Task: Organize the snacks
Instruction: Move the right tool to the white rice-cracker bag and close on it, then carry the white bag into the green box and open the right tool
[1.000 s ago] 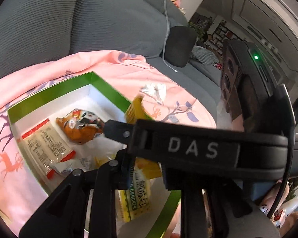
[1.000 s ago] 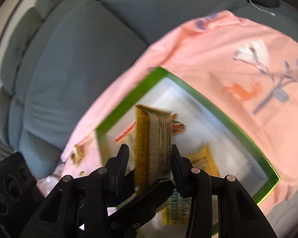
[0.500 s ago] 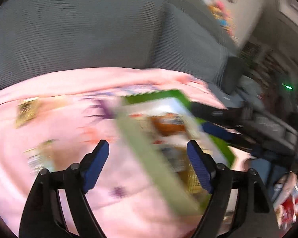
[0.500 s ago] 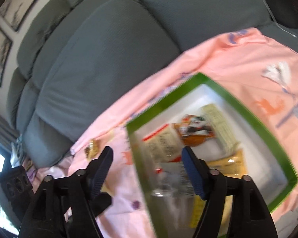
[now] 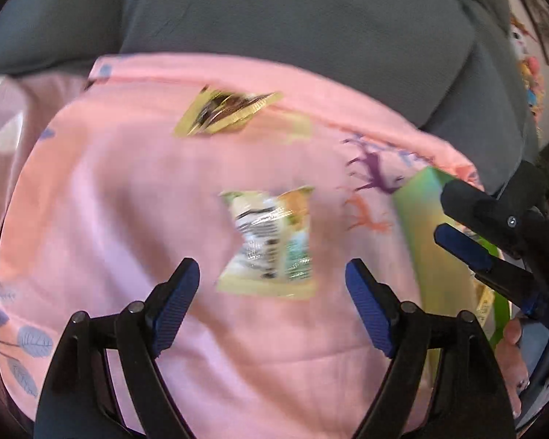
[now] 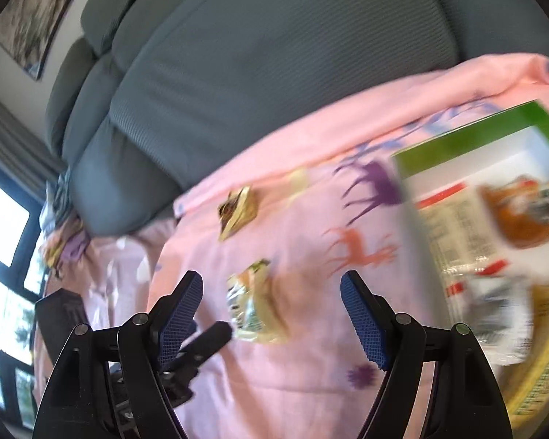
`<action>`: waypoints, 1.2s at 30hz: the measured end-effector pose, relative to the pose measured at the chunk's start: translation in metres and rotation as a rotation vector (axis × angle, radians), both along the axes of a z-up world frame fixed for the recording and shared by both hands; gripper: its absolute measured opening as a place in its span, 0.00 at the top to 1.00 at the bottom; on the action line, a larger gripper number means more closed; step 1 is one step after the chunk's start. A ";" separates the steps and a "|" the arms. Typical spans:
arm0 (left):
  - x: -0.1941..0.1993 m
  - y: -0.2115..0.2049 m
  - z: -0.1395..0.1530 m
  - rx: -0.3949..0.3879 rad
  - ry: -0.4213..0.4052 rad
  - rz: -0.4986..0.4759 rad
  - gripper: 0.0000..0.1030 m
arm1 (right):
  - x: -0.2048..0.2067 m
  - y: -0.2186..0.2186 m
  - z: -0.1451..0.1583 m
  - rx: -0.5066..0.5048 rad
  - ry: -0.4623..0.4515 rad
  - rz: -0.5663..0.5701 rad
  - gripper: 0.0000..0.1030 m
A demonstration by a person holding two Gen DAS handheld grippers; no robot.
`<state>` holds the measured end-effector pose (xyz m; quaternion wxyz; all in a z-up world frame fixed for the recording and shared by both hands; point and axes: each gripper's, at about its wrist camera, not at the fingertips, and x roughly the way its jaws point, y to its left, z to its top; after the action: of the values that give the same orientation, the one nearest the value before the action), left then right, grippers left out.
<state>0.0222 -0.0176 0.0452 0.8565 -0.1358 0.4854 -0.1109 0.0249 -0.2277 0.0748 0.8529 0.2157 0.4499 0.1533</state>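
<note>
Pink blanket [image 5: 109,201]; blurred, probably green snack packet [image 5: 271,245] ahead between wide-open, empty left tongs [image 5: 272,303].

Bright daylight from window [image 6: 3,219], heavy motion blur, fisheye bending, dark vignette corners, soft shadows

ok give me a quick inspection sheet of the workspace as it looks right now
Surface: pink blanket with deer print, spread over a grey sofa.
Job's things: green-rimmed box at the right, holding several snack packets, including an orange packet; green-and-white packet and gold packet lie loose on the blanket outside it.
Clutter: nothing seen.
Grippers: left gripper open, empty, aimed at the green-and-white packet; right gripper open, empty, beside the box.
Cables: nothing seen.
Surroundings: framed picture on the wall, window at far left. Both views are motion-blurred.
</note>
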 end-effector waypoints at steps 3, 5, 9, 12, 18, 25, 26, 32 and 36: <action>0.008 0.007 -0.010 -0.016 0.038 0.015 0.20 | 0.012 0.026 -0.016 0.009 0.035 0.092 0.24; 0.010 0.011 -0.013 -0.020 0.047 0.034 0.20 | 0.020 0.037 -0.031 0.006 0.083 0.117 0.24; 0.013 0.015 -0.021 -0.009 0.086 0.039 0.20 | 0.031 0.049 -0.054 0.030 0.165 0.135 0.24; 0.017 0.014 -0.030 0.001 0.125 0.022 0.20 | 0.036 0.055 -0.065 0.041 0.195 0.145 0.24; 0.021 0.008 -0.041 0.021 0.147 -0.006 0.24 | 0.040 0.064 -0.082 -0.004 0.226 0.175 0.37; 0.023 0.003 -0.045 -0.054 0.133 -0.050 0.57 | 0.039 0.063 -0.082 -0.021 0.192 0.170 0.49; 0.022 0.003 -0.045 -0.046 0.123 -0.046 0.57 | 0.038 0.063 -0.081 -0.017 0.189 0.164 0.50; 0.015 -0.006 -0.032 -0.020 0.068 -0.063 0.62 | 0.032 0.061 -0.074 -0.010 0.164 0.142 0.51; 0.009 -0.012 -0.017 -0.008 0.007 -0.080 0.62 | 0.022 0.057 -0.057 -0.002 0.100 0.127 0.51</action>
<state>0.0307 -0.0300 0.0281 0.8492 -0.1201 0.4928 -0.1467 0.0469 -0.1708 0.0181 0.8182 0.1931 0.5048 0.1959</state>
